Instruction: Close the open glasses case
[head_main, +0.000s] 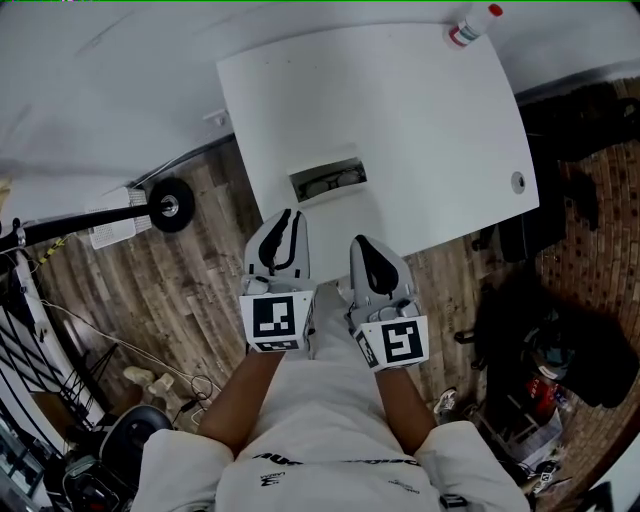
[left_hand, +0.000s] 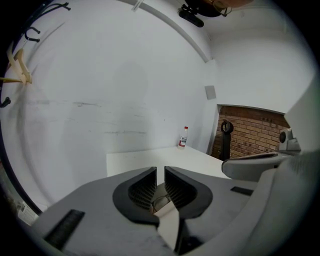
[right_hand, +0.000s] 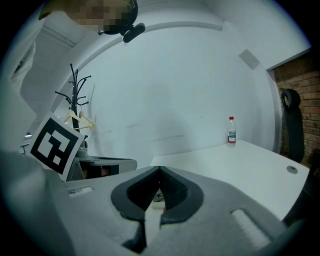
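From the head view I count one white table (head_main: 420, 110), one open glasses case (head_main: 328, 180), one bottle (head_main: 472, 25) and my two grippers. The case lies near the table's front edge with its lid up and glasses inside. The left gripper (head_main: 286, 216) and right gripper (head_main: 361, 244) hover side by side just short of that edge, and neither touches the case. The bottle stands at the far corner, well apart from the case. A round grommet (head_main: 517, 182) sits near the table's right edge. On the wooden floor to the left I see a single black wheel (head_main: 172, 206).

In the left gripper view, the jaws stand a narrow slit apart and nothing is gripped. Through the gap below the pads I see the case and its glasses. The bottle stands far off by the wall, and the right gripper fills the right side.

In the right gripper view, the jaw tips meet and hold nothing. A sliver of the case shows behind them. One coat rack (right_hand: 75, 97) stands at the left, beyond the left gripper's marker cube.
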